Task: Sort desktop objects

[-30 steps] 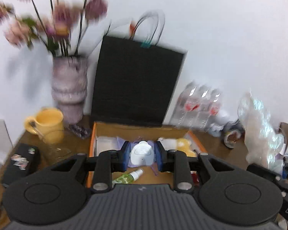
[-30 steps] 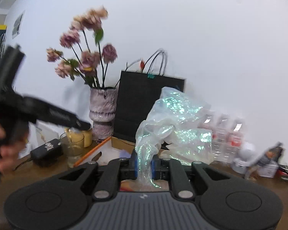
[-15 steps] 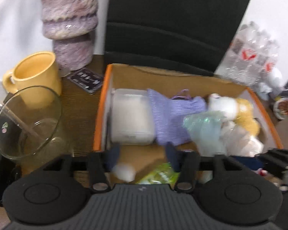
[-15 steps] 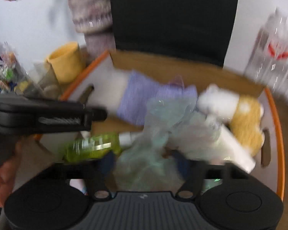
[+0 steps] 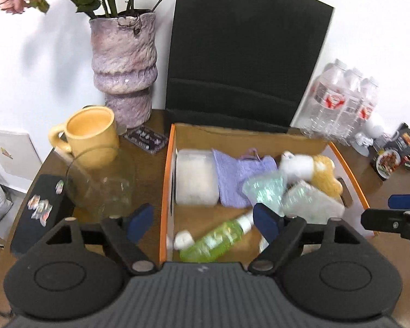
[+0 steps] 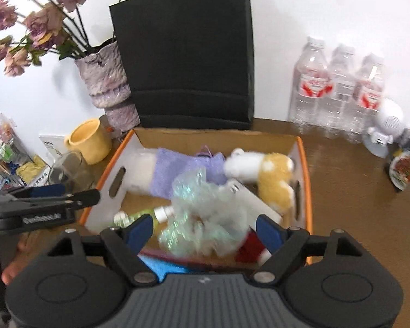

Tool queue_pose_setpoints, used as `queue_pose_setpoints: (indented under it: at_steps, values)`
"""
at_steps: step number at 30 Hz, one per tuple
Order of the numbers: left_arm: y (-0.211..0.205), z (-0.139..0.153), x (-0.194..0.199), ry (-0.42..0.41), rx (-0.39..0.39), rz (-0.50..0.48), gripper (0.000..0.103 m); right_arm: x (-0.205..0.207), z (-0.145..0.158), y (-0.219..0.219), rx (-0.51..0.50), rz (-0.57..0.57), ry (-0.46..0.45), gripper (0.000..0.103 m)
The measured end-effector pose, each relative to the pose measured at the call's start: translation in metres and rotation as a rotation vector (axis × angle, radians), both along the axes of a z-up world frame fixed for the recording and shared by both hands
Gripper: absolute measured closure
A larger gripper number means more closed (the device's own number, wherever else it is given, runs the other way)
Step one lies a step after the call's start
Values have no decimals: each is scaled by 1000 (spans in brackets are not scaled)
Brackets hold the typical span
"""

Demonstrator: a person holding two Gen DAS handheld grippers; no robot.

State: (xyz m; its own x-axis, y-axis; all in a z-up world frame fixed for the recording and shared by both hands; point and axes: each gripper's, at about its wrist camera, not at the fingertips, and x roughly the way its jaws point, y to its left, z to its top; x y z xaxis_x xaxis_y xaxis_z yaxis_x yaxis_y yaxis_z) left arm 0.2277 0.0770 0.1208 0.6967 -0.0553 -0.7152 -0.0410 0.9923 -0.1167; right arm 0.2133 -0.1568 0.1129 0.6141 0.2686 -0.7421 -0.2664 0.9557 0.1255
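**Mia:** What are the two grippers doing?

**Ben:** The left gripper (image 5: 202, 220) hangs over the near left edge of the box (image 5: 169, 180). Its blue fingers (image 5: 140, 220) are wide apart and hold nothing. The right gripper (image 6: 205, 228) is over the near side of the same box, and its fingers (image 6: 268, 232) are wide apart too, with nothing in them.

**Mia:** What is in the box?

**Ben:** Lots of things. A green spray bottle (image 5: 218, 239) lies on its side near the front. A small white thing (image 5: 183, 240) lies just beside it. A white tub (image 5: 195, 180) sits by the left wall. A purple cloth (image 5: 237, 175) is next to the tub. A shiny crinkly bag (image 6: 202, 216) lies in the middle, a bit blurry. A white and yellow soft toy (image 6: 268, 175) is at the back right.

**Mia:** What is around the box?

**Ben:** On the brown worktop (image 6: 350, 191) a yellow mug (image 5: 91, 135) and a glass jar (image 5: 101, 183) stand to the left. A purple vase (image 5: 124, 63) with flowers is behind them. A black paper bag (image 6: 186, 54) stands behind the box. Water bottles (image 6: 339, 90) stand to the right.
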Motion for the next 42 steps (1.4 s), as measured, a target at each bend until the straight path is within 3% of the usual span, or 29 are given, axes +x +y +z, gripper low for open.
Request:
queue_pose_setpoints:
  at_steps: [3,8,13,19,22,24,42]
  values:
    - [-2,-17,-57,-50,-43,-19,6,-24,6,-15,-6,-26,-36,18]
    - [-20,-79,-158,-42,-79,-46,4,-126,-58,-24,-35,-69,-158,16]
    - [-45,-103,-191,-73,37,-42,3,-193,-113,-15,-55,-80,-166,16]
    - [-75,-131,-228,-113,181,-36,0,-215,-136,-4,-30,-129,-182,15]
    - [-72,-132,-227,-105,160,-25,0,-216,-138,-1,-46,-140,-191,11]
    - [-70,-133,-226,-101,149,-18,0,-213,-140,-1,-47,-140,-170,0]
    - [-69,-134,-225,-97,138,-14,0,-212,-143,1,-57,-139,-165,0]
